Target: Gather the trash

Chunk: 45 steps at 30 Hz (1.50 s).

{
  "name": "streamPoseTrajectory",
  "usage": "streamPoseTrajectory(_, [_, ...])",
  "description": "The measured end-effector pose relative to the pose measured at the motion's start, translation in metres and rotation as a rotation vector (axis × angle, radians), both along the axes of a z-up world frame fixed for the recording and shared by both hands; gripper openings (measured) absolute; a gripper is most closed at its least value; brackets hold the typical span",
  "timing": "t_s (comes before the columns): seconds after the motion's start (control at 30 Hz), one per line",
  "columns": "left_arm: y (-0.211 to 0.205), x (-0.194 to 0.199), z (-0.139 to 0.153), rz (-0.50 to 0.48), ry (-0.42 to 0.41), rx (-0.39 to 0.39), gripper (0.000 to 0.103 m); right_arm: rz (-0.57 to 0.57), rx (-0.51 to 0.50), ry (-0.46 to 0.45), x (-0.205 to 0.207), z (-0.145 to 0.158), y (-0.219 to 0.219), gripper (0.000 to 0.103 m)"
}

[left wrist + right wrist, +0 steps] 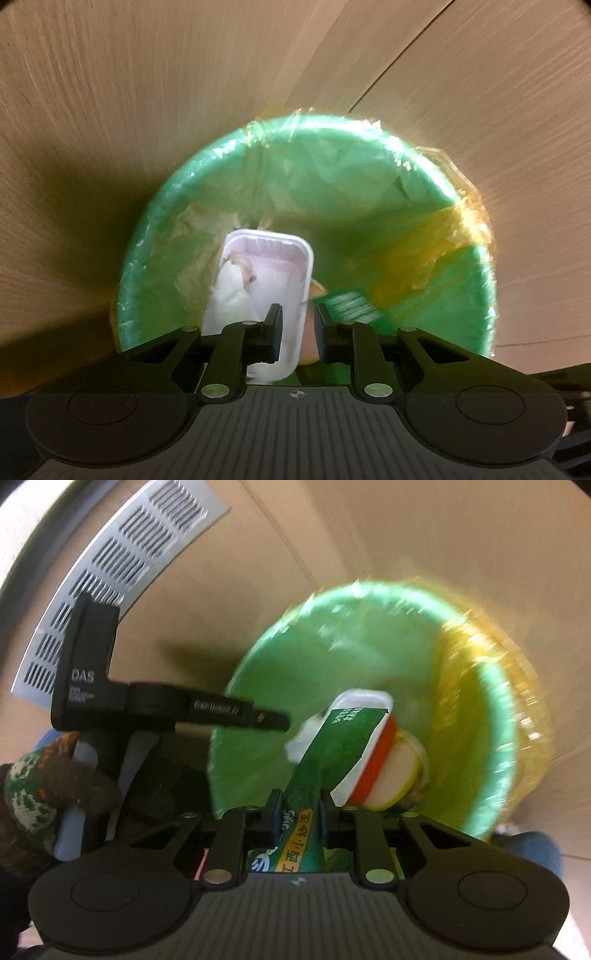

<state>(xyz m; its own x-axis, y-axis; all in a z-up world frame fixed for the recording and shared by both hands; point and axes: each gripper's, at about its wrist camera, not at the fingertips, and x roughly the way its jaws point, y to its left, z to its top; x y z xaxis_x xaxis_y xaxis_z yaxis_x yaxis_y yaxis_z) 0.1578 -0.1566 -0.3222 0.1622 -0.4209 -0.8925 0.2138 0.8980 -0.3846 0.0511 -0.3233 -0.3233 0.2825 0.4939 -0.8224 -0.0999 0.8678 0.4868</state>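
1. Bin (369, 155), green with a thin yellowish liner (454, 236), was seen directly under both grippers, on a wood-grain floor (110, 110).
2. Left gripper (297, 332) was found with jaws slightly parted and nothing clamped; a white plastic tray (266, 269) holding crumpled tissue (231, 291) was seen below it inside the bin, from 12 to 10 o'clock of the jaws. Whether the tray touched the pads could not be told.
3. Right gripper (299, 812) was pinched on a green snack wrapper (332, 746), which was held over the bin mouth, pointing to 1 o'clock.
4. Round yellow-rimmed item (400, 771) was seen in the bin at 2 o'clock of the right jaws; its type could not be told.
5. Progress, judged: tray counted as binned, wrapper not yet dropped. Release of the wrapper was left to do; any trash outside the bin was not visible.
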Motion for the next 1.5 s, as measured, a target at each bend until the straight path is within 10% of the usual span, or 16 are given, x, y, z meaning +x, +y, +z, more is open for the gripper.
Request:
streamPoseTrajectory(0.2, [0.004, -0.002, 0.021, 0.006, -0.087, -0.051, 0.021, 0.091, -0.067, 0.071, 0.037, -0.024, 0.032, 0.019])
streamPoseTrajectory(0.5, [0.012, -0.004, 0.028, 0.017, -0.189, 0.02, 0.021, -0.105, -0.003, 0.227, 0.07, -0.071, 0.023, 0.032])
streamPoseTrajectory(1.0, [0.022, -0.011, 0.038, 0.036, -0.243, 0.01, 0.021, -0.184, -0.105, 0.15, 0.068, -0.056, 0.011, 0.035])
streamPoseTrajectory(1.3, [0.023, -0.019, 0.039, 0.041, -0.249, 0.01, 0.021, 0.132, -0.119, 0.235, 0.054, -0.071, 0.062, 0.047])
streamPoseTrajectory(1.4, [0.026, -0.016, 0.037, 0.059, -0.242, 0.015, 0.021, 0.207, -0.203, 0.222, 0.049, -0.073, 0.074, 0.01])
streamPoseTrajectory(1.5, [0.027, -0.014, 0.035, 0.07, -0.236, 0.017, 0.021, 0.099, -0.149, 0.245, 0.058, -0.071, 0.052, 0.003])
